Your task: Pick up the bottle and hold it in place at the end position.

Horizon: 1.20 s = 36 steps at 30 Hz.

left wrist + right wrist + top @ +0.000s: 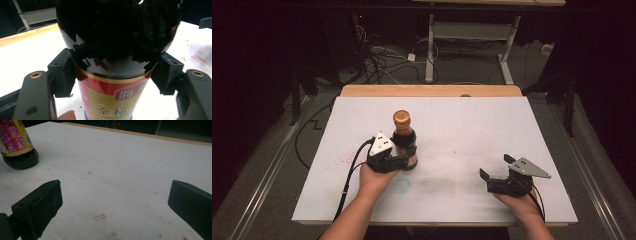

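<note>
A dark sauce bottle [405, 141] with a gold cap [401, 118] and a red and yellow label stands upright on the white table top [472, 125], left of centre. My left gripper [404, 160] is shut on its lower body. In the left gripper view both pads [62, 72] press against the sides of the bottle [115, 30], just above the label. My right gripper [496, 166] rests near the front right of the table, its jaws wide apart and nothing between them. The right gripper view looks across the bare table between the open jaws of that gripper [115, 202], with the base of the bottle [17, 145] at the far left.
The white top carries faint red and blue marks [402, 185]. A wooden strip [432, 90] runs along its far edge. Beyond it, cables [382, 65] and a desk frame [430, 50] stand on the floor. Dark curtains close off both sides.
</note>
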Each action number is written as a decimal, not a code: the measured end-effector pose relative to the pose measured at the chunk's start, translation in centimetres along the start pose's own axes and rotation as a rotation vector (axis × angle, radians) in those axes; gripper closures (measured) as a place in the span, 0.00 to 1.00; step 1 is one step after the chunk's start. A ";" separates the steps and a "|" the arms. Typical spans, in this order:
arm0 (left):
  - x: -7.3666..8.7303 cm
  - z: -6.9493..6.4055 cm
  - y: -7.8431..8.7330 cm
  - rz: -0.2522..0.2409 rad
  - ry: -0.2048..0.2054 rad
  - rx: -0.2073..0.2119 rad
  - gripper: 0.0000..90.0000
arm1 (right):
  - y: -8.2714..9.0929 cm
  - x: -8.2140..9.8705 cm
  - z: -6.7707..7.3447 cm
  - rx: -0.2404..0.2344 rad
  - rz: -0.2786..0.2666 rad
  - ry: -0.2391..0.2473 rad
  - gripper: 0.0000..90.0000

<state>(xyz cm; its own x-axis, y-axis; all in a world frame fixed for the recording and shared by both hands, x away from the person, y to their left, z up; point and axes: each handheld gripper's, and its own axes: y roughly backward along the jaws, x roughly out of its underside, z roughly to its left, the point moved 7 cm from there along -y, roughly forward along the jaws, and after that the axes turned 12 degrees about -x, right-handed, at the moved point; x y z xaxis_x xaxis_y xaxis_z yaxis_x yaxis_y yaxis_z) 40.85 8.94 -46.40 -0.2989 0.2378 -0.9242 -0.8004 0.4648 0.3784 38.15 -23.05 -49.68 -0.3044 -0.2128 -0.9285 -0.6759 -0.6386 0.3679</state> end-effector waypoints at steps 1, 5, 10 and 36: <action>0.0 0.0 0.0 0.002 -0.002 0.001 0.32 | 0.0 0.0 0.0 0.002 0.000 -0.002 0.00; -0.1 0.0 0.0 0.006 -0.005 0.009 0.32 | 0.0 0.0 0.0 0.006 0.002 0.001 0.00; -0.2 0.1 0.0 0.003 -0.001 0.015 0.32 | 0.0 0.0 -0.1 0.007 0.001 0.000 0.00; -2.7 -1.5 -2.2 -0.017 -0.038 0.103 0.32 | 0.8 -0.3 -0.3 0.014 -0.022 0.008 0.00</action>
<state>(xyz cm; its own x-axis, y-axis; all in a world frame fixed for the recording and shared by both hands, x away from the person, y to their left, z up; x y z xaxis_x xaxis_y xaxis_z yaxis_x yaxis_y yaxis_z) 42.60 6.02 -44.84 -0.2644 0.2606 -0.9285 -0.7469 0.5537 0.3681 37.91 -23.67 -49.14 -0.2844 -0.2047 -0.9366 -0.6914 -0.6329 0.3483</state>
